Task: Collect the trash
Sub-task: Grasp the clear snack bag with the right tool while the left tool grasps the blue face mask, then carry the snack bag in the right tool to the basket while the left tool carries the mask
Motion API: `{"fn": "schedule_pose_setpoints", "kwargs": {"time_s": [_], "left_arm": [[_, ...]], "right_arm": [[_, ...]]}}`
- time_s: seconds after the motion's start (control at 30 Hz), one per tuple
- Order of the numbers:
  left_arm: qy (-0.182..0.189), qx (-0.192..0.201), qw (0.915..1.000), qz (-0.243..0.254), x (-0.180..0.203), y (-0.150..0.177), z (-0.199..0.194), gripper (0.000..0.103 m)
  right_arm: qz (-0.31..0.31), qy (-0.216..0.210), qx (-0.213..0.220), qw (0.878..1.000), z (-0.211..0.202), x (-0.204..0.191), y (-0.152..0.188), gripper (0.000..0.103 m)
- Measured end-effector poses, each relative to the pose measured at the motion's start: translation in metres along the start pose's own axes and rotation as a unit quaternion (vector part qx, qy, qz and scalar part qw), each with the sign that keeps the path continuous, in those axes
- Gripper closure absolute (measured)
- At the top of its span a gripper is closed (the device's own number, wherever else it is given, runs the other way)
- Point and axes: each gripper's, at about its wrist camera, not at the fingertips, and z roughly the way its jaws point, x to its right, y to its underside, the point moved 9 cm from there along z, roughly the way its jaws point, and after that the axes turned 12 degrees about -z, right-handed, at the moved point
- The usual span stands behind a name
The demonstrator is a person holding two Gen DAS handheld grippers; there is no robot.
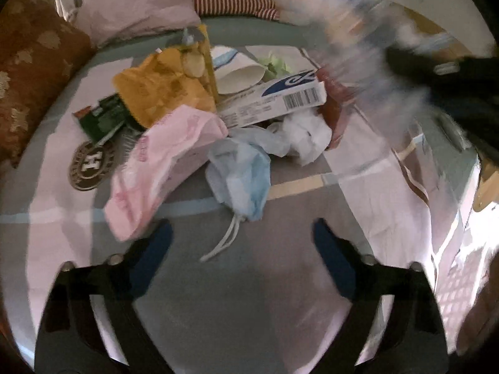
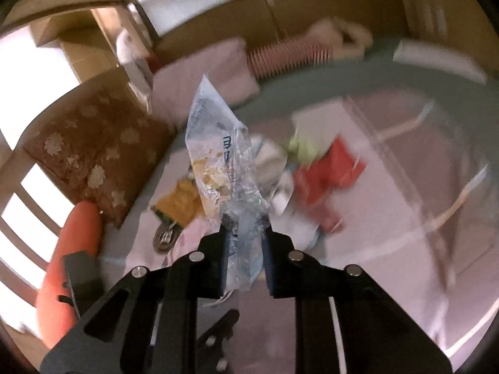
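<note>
A heap of trash lies on the bed: a yellow snack bag, a pink plastic bag, a blue face mask, a white box with a barcode, a paper cup, crumpled white tissue and a green packet. My left gripper is open and empty, just short of the face mask. My right gripper is shut on a clear plastic wrapper and holds it up above the heap. It shows as a blur at the upper right of the left wrist view.
The bed sheet is grey and pink checked. A brown patterned cushion, a pink pillow and a striped pillow line the far side. A red item lies at the heap's right. An orange bolster lies at left.
</note>
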Motion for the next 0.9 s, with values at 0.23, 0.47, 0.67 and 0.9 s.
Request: {"fn": "schedule_pose_setpoints", "kwargs": {"time_s": [0.23,0.47,0.67,0.9], "left_arm": [[0.008,-0.038,0.9986,-0.037,-0.005,-0.011,0.045,0.086],[0.007,0.017,0.9993,-0.034,-0.014,-0.031,-0.016,0.091],[0.005,0.128,0.9913,-0.03,-0.042,-0.041,-0.121,0.09],[-0.005,0.132,0.9849,-0.112,-0.083,-0.021,-0.143,0.09]], "right_arm": [[-0.007,0.009,-0.006,1.0,0.007,0.005,0.002,0.083],[-0.028,0.019,-0.002,0.999,0.002,0.002,0.001,0.083],[-0.065,0.02,0.011,0.998,-0.018,-0.02,0.003,0.083],[-0.106,0.014,0.016,0.994,-0.038,-0.056,0.019,0.083]]}}
